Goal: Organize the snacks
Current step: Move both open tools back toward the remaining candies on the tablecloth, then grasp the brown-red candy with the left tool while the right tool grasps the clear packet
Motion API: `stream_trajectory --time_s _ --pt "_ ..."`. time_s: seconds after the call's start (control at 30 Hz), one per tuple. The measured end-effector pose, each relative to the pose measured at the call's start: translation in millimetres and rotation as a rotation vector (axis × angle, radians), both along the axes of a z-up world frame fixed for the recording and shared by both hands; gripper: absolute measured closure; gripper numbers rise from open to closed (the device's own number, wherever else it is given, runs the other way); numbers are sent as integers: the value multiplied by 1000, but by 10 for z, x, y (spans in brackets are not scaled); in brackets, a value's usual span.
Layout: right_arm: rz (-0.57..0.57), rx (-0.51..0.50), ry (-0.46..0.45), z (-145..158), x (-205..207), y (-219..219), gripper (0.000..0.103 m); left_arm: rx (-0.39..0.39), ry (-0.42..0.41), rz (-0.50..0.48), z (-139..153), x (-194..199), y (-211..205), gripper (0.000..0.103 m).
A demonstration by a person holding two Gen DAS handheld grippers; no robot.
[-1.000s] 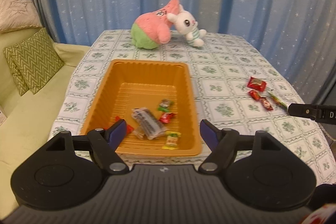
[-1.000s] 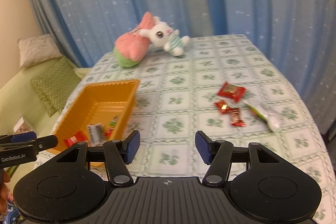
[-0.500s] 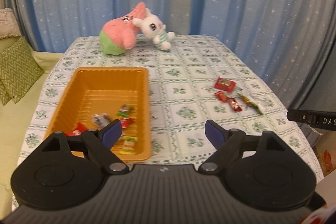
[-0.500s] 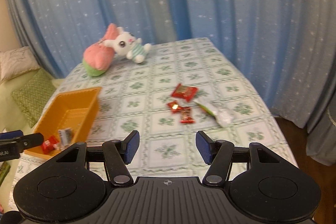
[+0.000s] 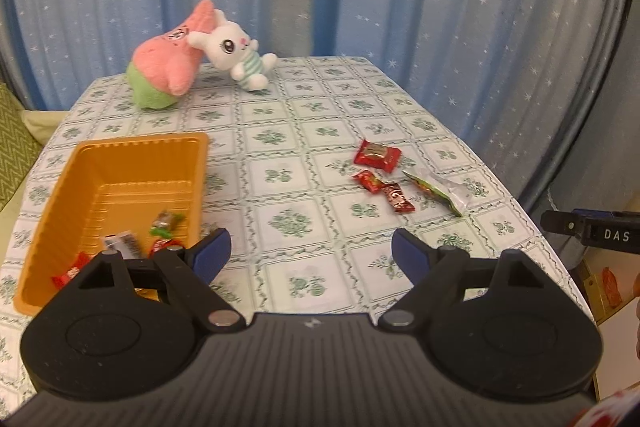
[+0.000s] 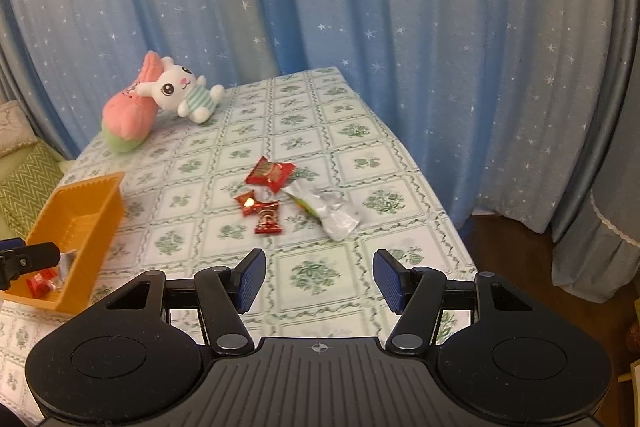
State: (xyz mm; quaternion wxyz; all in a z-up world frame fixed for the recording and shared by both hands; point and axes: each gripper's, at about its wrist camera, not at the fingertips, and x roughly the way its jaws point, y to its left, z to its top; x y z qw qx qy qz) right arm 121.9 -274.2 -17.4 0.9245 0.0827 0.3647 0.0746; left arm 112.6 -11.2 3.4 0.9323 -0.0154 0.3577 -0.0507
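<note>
An orange tray (image 5: 140, 143) sits on the left of the table with several wrapped snacks (image 5: 166, 221) inside. Loose on the tablecloth to its right lie a red packet (image 5: 377, 155), two small red candies (image 5: 370, 182) and a green and clear wrapper (image 5: 438, 191). My left gripper (image 5: 310, 247) hovers open over the cloth beside the tray's near right corner, nothing between its jaws. My right gripper (image 6: 319, 269) is open and empty, short of the red candies (image 6: 268, 221), red packet (image 6: 270, 173) and clear wrapper (image 6: 328, 209). The tray (image 6: 92, 203) is at its left.
A pink plush (image 5: 164, 75) and a white bunny plush (image 5: 236, 53) lie at the table's far end. Blue starred curtains hang behind and to the right. The table's right edge (image 6: 448, 219) drops to the floor. Green cushions (image 6: 24, 183) are at the left.
Both views have swung right: the tray slid toward the left edge and the loose snacks came closer to the middle. The left jaws stand wider than a second ago.
</note>
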Motion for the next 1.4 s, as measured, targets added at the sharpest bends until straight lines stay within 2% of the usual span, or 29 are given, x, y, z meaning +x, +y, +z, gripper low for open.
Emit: stream_trajectory --time_s 0.37,0.87,1.3,1.37,1.4 --pt "107 -40 -8 -214 382 -114 43 14 38 -45 -249 415 -306 17" --pt "314 -128 -10 -755 1281 -9 43 9 90 -72 -746 1093 -497 17" --pt "443 -199 36 -1161 1866 261 44 -7 97 -65 -965 1340 -499 17" --pt "446 -200 42 -1198 1917 279 47 -9 99 -66 -988 1360 -507 17" --pt "448 -206 47 -1214 1934 297 55 -10 100 -65 -997 1367 -509 17"
